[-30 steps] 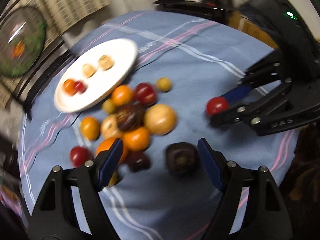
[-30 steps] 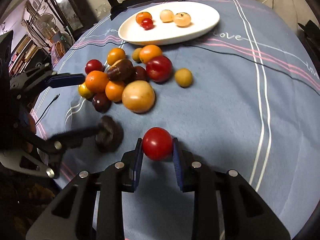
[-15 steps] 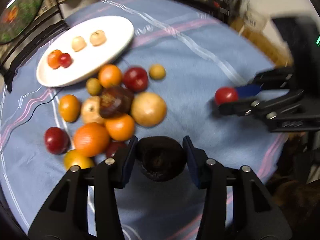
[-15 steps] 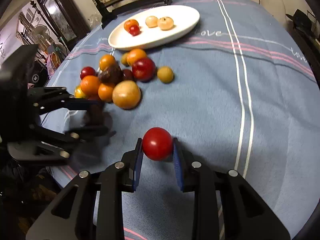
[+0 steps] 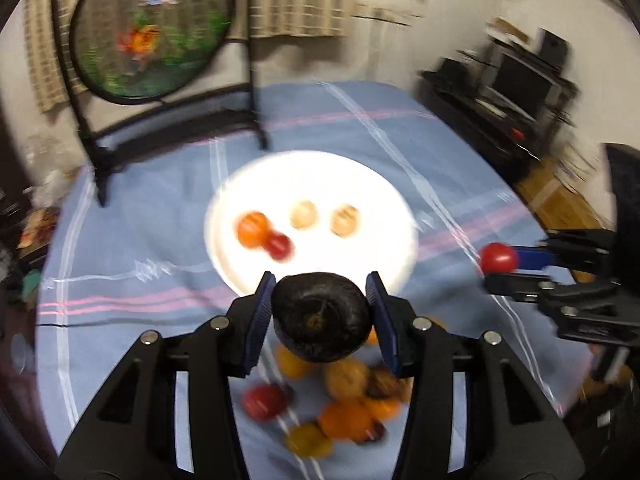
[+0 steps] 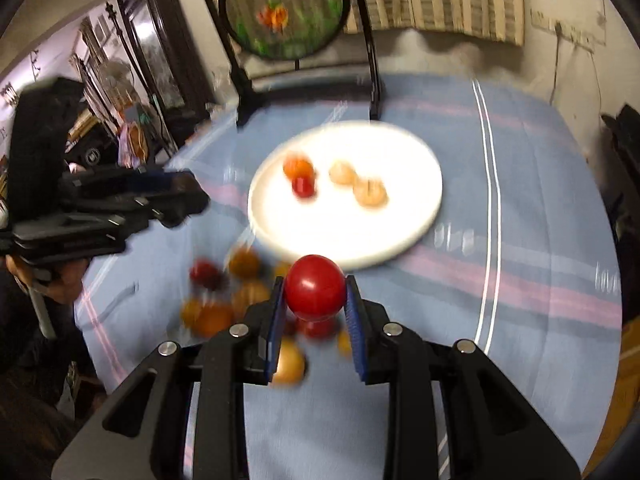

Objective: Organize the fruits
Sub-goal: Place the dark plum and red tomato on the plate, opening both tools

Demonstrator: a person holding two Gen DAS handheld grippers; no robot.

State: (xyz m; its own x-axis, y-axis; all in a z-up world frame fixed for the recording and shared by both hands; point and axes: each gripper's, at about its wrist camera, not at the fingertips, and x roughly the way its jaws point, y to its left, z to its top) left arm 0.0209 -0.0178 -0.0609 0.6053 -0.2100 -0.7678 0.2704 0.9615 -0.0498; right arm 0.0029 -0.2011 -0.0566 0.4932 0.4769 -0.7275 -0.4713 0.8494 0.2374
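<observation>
My left gripper (image 5: 320,316) is shut on a dark, almost black round fruit (image 5: 320,322) and holds it above the table, just short of the white plate (image 5: 312,176). My right gripper (image 6: 316,300) is shut on a red tomato (image 6: 315,288), also raised near the plate (image 6: 416,208). The plate holds an orange fruit (image 5: 252,229), a small red one (image 5: 279,246) and two pale ones. A pile of orange, red and yellow fruits (image 5: 340,412) lies on the blue cloth below both grippers. The right gripper shows in the left wrist view (image 5: 500,270).
A round embroidered screen on a black stand (image 5: 152,28) stands at the table's far edge behind the plate. The blue striped tablecloth (image 6: 520,240) covers the table. Dark furniture (image 5: 516,92) stands beyond the right edge.
My left gripper closed on the dark fruit and lifted it from the cloth toward the plate. My right gripper rose with the tomato and moved toward the plate too.
</observation>
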